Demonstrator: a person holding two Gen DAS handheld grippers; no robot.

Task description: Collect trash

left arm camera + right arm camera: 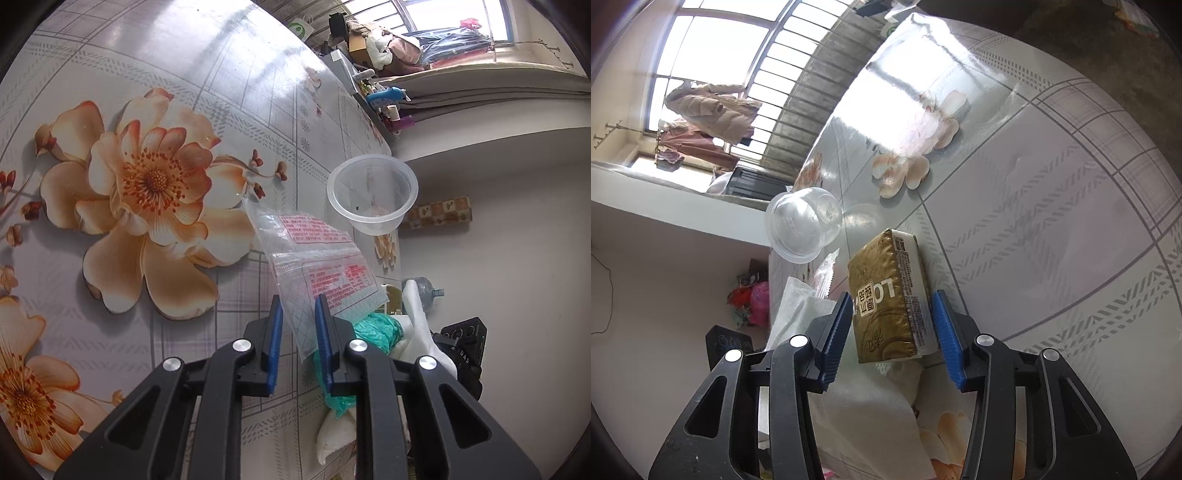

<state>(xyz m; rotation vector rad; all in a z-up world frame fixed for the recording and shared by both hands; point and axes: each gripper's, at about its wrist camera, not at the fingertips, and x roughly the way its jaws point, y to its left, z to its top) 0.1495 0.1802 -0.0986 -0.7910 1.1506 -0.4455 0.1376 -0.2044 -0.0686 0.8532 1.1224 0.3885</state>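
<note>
Jaws of the left gripper (298, 301) stand narrowly apart. One clear plastic bag with red print (325, 266) has its near corner between the blue pads; the pads do not visibly press on it. Just right of them lie one crumpled teal-green plastic bag (376, 328) and one white soft sheet (417, 317) at the edge of the flower-printed tabletop (184, 74). The right finger cuts off part of both. Beyond the printed bag, one clear round plastic bowl (373, 199) stands mouth up right at the tabletop's edge. To the left, the tabletop is wide and bare. Off the edge, a black device (465, 350) and a blue water jug (424, 290) sit on the floor, both partly hidden.

Jaws of the right gripper (892, 295) are open around one gold-and-white packet of tissues (886, 295). The packet lies between the pads. A sliver of gap shows at the left pad; at the right pad, contact cannot be told. The packet's near end rests on white paper (871, 406). Left of it are more white sheet (798, 306) and one small clear wrapper with a serrated end (825, 275). Farther on, the clear bowl (803, 229) sits at the tabletop's edge (1052, 221); whether it stands upright or upturned here is hard to tell. Right of the packet, the surface is open. Glare washes out the far end.
</note>
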